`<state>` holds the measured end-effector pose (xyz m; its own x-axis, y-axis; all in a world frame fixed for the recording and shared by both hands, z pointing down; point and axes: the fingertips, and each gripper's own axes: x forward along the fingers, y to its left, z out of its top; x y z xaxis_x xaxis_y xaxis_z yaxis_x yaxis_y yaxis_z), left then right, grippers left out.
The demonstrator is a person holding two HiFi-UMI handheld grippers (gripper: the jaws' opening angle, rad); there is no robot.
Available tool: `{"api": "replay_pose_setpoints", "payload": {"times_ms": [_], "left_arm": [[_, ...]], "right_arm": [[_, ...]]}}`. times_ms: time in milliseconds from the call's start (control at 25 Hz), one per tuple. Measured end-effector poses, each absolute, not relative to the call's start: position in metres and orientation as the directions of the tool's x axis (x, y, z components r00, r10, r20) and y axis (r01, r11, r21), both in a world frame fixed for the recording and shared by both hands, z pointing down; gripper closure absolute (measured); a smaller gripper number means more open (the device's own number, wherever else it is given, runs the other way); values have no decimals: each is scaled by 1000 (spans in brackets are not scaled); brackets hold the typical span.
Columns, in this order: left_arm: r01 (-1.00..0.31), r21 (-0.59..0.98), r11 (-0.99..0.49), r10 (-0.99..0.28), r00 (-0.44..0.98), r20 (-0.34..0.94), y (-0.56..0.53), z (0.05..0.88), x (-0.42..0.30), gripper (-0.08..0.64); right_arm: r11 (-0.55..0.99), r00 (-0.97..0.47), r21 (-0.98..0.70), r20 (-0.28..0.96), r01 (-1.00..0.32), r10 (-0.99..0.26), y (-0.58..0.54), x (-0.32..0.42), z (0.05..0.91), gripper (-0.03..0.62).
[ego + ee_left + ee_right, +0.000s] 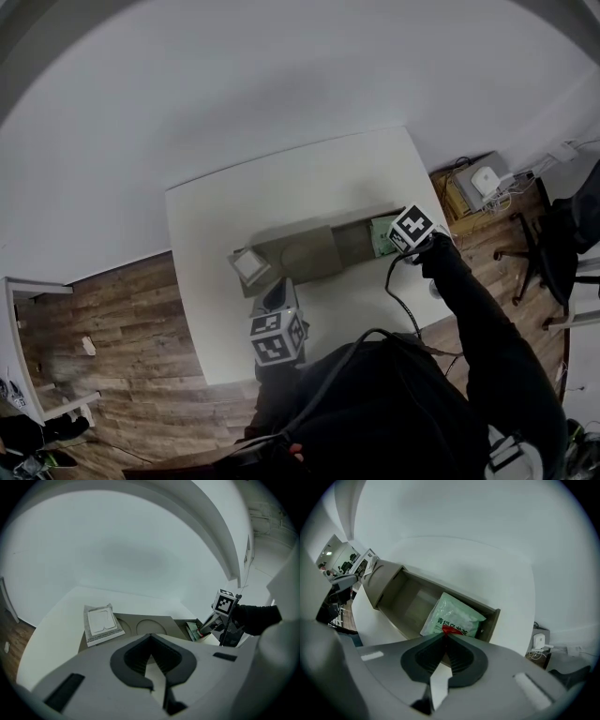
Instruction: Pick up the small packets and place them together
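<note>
The right gripper (443, 636) is pinched on the near edge of the green packet (457, 613), which lies in the tray (389, 585). The bite looks thin, so a lift may slip. The left gripper (150, 638) is closed and empty.

The person wears black: a long sleeve (478, 314) and a dark top (394, 412). A thin black cable (390, 281) runs beside the sleeve. Each gripper carries a white cube printed with black square markers, the left cube (277, 337) near, the right cube (412, 228) farther right. The left gripper (150, 636) and the right gripper (444, 635) have pale grey bodies and dark ribbed pads.
</note>
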<state>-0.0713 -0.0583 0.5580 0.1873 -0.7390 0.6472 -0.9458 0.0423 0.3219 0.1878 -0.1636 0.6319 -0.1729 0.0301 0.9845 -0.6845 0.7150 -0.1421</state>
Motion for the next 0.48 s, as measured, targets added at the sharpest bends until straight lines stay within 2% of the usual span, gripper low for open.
{"api": "replay_pose_setpoints", "payload": {"times_ms": [160, 480], "left_arm": [[-946, 323, 36, -739, 192, 646, -59, 557, -70, 561], [-945, 325, 37, -746, 190, 639, -59, 555, -69, 561]], "right_arm": [[714, -196, -103, 980, -693, -48, -177, 195, 616, 586], [704, -298, -128, 947, -699, -123, -182, 182, 579, 586]]}}
